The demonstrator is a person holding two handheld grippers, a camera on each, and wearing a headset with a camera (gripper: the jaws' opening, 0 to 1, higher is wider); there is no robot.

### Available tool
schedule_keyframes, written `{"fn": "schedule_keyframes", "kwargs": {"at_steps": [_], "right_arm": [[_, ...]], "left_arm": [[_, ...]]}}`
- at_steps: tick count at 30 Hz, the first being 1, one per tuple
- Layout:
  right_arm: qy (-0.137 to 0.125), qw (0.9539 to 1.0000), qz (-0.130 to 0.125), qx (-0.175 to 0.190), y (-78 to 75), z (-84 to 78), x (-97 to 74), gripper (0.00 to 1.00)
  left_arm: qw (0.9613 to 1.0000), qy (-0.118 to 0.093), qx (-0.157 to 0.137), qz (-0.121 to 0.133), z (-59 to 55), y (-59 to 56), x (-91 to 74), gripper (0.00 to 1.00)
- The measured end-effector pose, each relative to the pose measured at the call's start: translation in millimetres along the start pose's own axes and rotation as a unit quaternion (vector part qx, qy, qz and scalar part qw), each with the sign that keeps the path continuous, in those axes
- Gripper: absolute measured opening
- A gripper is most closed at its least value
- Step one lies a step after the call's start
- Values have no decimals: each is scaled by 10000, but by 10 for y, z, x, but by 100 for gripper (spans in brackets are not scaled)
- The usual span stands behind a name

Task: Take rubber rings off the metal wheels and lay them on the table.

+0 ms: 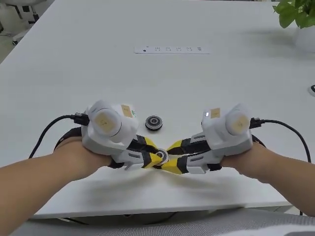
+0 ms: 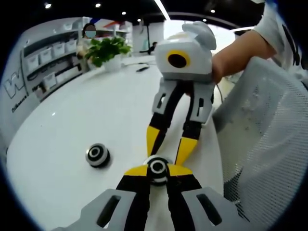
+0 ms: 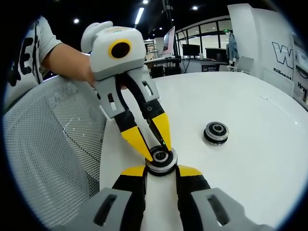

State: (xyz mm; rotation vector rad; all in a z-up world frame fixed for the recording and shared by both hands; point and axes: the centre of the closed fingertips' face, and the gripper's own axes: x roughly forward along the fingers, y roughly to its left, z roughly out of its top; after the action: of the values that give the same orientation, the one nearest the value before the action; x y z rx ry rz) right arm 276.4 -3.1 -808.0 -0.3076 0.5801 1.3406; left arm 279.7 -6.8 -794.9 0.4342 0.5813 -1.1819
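Two grippers are meeting tip to tip over the near edge of the white bench (image 1: 197, 78), each one held in a hand. The left hand-held gripper (image 2: 158, 171) is closing its yellow-tipped jaws narrowly on a small metal wheel (image 1: 160, 157), one jaw pressing on each side. The right hand-held gripper (image 3: 161, 170) is coming in from the opposite side, and its jaws are pinching the same wheel just as narrowly. Four tips are therefore crowding around the wheel, which is being held just above the bench surface. A dark band seems to be sitting round its rim, though the jaws are covering too much of it to be sure.

A second wheel (image 1: 154, 123) is lying flat on the bench just beyond the grippers, apart from both. It is showing a dark outer ring around a shiny hub. Farther back a white power strip (image 1: 172, 49) is lying across the bench. A green plant (image 1: 295, 12) is standing at the far right corner. A mesh chair back (image 3: 53, 144) is showing beside the person.
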Motion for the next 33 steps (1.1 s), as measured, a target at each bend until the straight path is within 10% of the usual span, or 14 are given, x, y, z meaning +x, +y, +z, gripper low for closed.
{"fn": "schedule_keyframes", "kwargs": {"at_steps": [33], "right_arm": [[-90, 9999, 14, -51, 2, -25, -38, 14]], "left_arm": [[9999, -63, -128, 18, -6, 0, -5, 12]]}}
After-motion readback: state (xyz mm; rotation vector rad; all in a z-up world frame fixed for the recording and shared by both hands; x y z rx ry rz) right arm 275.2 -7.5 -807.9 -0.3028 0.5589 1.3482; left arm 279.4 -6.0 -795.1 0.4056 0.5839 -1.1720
